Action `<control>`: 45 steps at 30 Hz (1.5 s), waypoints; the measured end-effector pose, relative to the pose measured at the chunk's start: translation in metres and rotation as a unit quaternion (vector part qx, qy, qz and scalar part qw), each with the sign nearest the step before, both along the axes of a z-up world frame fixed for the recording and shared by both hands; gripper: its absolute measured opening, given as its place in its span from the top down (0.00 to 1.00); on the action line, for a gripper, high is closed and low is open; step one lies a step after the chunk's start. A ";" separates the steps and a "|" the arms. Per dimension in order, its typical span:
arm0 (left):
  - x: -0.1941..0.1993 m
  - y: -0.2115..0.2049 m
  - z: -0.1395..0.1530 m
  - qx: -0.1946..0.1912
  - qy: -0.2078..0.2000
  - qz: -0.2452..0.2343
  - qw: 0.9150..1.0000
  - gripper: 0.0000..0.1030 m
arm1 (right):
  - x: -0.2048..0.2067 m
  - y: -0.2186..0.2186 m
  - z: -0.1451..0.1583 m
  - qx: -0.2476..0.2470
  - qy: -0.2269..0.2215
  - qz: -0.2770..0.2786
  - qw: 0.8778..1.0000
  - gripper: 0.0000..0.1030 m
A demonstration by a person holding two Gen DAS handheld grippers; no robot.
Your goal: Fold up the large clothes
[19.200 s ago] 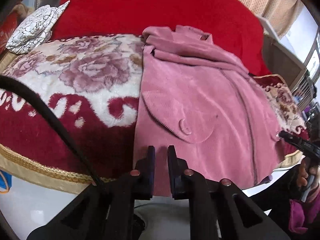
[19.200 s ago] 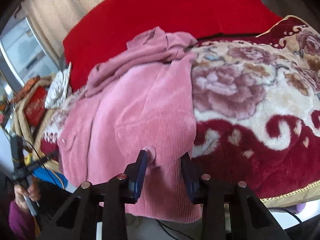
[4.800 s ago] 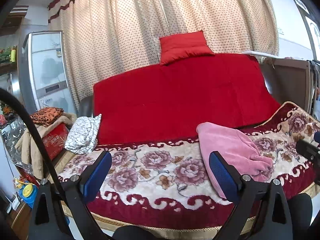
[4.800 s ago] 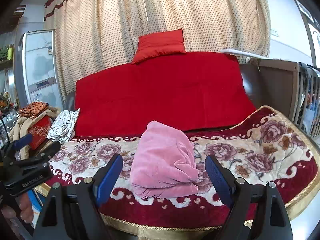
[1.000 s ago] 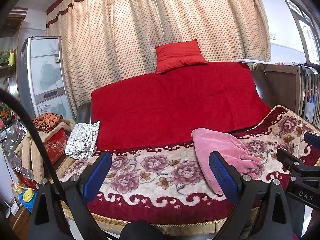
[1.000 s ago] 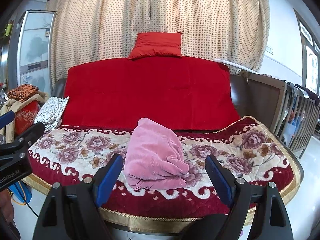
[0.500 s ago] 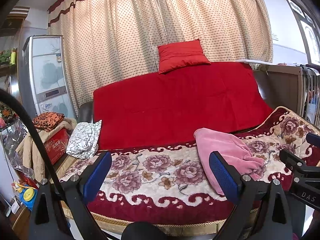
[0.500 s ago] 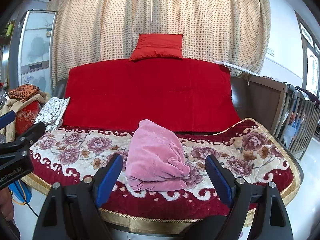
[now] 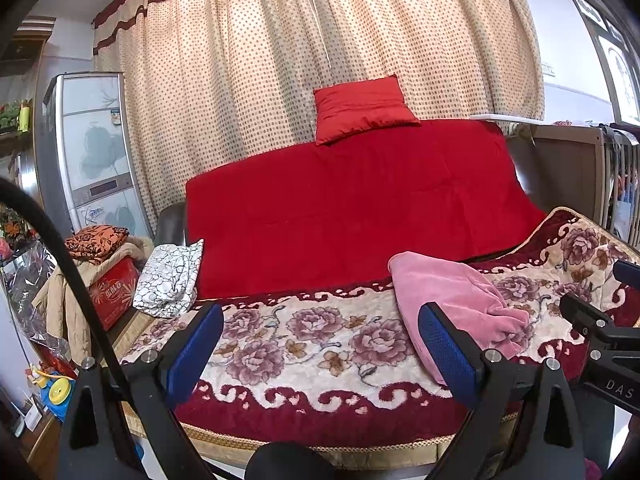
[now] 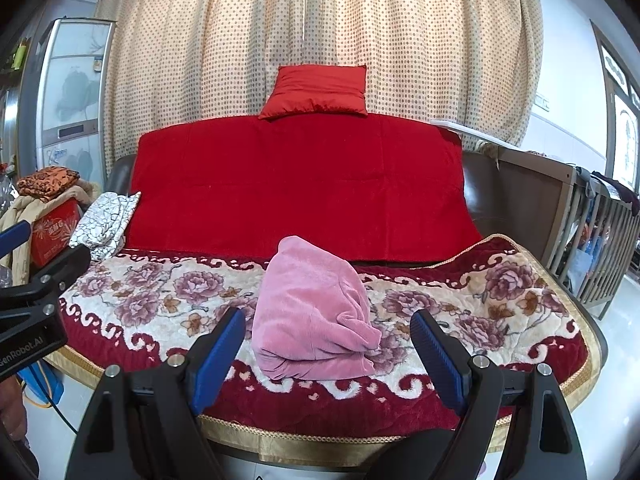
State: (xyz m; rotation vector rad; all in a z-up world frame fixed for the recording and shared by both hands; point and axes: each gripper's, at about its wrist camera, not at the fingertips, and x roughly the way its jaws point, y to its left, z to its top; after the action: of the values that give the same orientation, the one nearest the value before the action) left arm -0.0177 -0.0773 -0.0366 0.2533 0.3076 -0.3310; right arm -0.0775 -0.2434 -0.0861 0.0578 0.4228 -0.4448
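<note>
Right wrist view: with both the right gripper and left gripper now spread wide, empty and drawn back, the pink garment, earlier spread flat, lies bundled on the floral blanket, suggesting folding is complete.

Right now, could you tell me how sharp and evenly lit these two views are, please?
Left wrist view: sharp centre, the curtain bowed by fisheye distortion, dark vignette in the corners. Right wrist view: the pink garment is crisp and softly lit, with glare only at the window.
</note>
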 end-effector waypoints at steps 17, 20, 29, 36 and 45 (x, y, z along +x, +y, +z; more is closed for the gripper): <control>0.001 0.004 -0.004 0.000 0.003 0.006 1.000 0.05 | -0.005 0.000 0.002 0.008 -0.009 0.000 1.000 0.15; 0.003 0.006 -0.005 -0.002 0.004 0.009 1.000 0.05 | -0.005 0.001 0.001 0.007 -0.010 0.001 1.000 0.15; 0.005 0.009 -0.007 -0.005 0.008 0.014 1.000 0.05 | -0.005 0.002 0.001 0.008 -0.010 0.001 1.000 0.15; 0.008 0.012 -0.007 -0.006 0.011 0.021 1.000 0.05 | -0.007 0.004 0.002 0.009 -0.015 0.001 1.000 0.15; 0.010 0.015 -0.009 -0.008 0.016 0.027 0.999 0.05 | -0.009 0.004 0.006 0.013 -0.021 0.001 1.000 0.15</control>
State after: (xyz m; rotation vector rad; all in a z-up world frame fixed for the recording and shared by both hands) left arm -0.0076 -0.0624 -0.0455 0.2244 0.3426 -0.2845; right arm -0.0866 -0.2394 -0.0802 0.0911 0.3876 -0.4356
